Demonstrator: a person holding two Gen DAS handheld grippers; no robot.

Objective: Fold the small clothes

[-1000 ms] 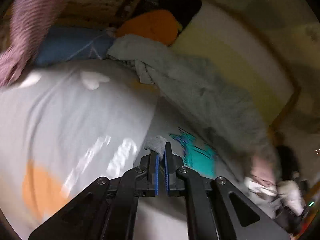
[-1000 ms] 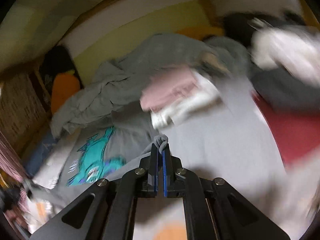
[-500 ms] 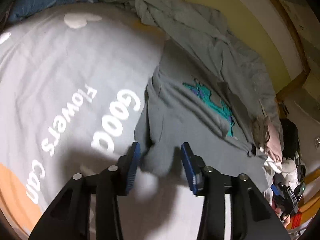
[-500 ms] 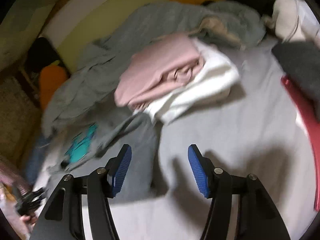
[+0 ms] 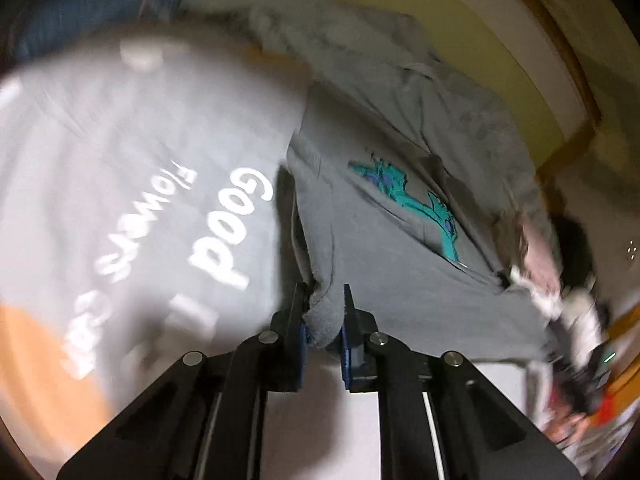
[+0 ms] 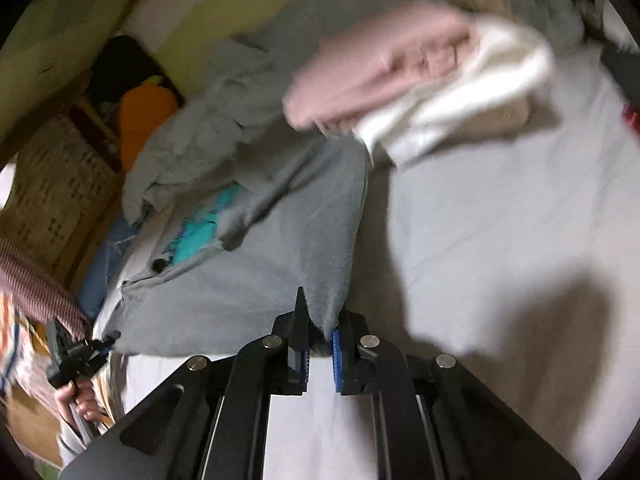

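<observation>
A grey shirt (image 5: 380,264) with a teal print (image 5: 412,200) lies spread flat on the bed. My left gripper (image 5: 323,300) is at the shirt's near left corner; its jaws are closing, with a thick fold of the grey cloth filling the gap between the pads. In the right wrist view the same shirt (image 6: 248,280) runs away to the left. My right gripper (image 6: 320,320) has the near right corner between its pads, and its jaws are closing on it. A hand holds the left gripper (image 6: 76,356) at the far left of that view.
A grey bed cover (image 5: 120,160) with white lettering lies left of the shirt. A crumpled grey blanket (image 5: 400,80) lies behind it. A pink and white pile of clothes (image 6: 420,80) sits beyond the right corner. An orange cushion (image 6: 144,116) leans at the head end.
Both grippers opened wide, sank towards the bed and closed again on the shirt's near corners. The shirt now lies spread between them.
</observation>
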